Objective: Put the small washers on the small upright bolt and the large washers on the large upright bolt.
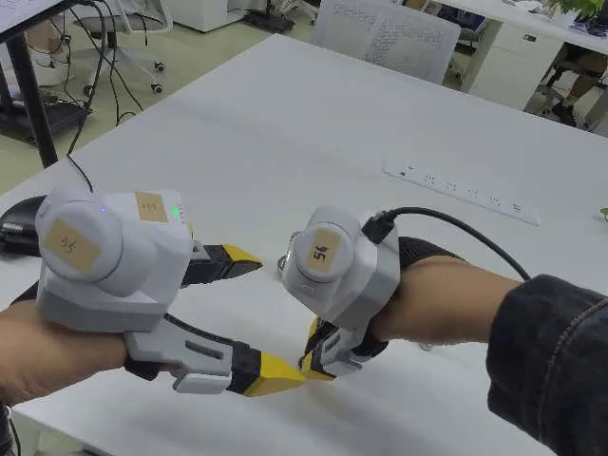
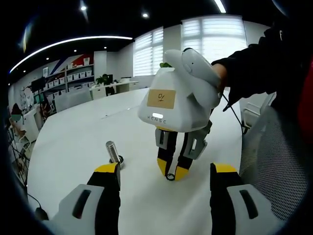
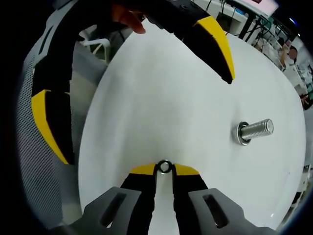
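My right gripper [image 3: 165,169] is shut on a small metal washer [image 3: 165,167], pinched at the very tips just above the white table [image 3: 161,98]. The left gripper view also shows the right gripper [image 2: 171,169] pointing down with the washer [image 2: 169,176] at its tips. A steel bolt [image 3: 254,130] stands upright on the table with a washer around its base, a short way from those tips; this bolt [image 2: 113,152] is also just beyond my left finger. My left gripper [image 2: 165,171] is open wide and empty, its jaws either side of the right gripper's tips. In the head view the left gripper [image 1: 264,315] and the right gripper [image 1: 313,366] are close together.
A white power strip [image 1: 461,190] lies on the table at the far right. A mesh-backed chair [image 1: 385,33] stands at the far edge. The table's near edge [image 1: 142,418] runs just under my hands. A black cable [image 1: 456,228] trails from the right gripper.
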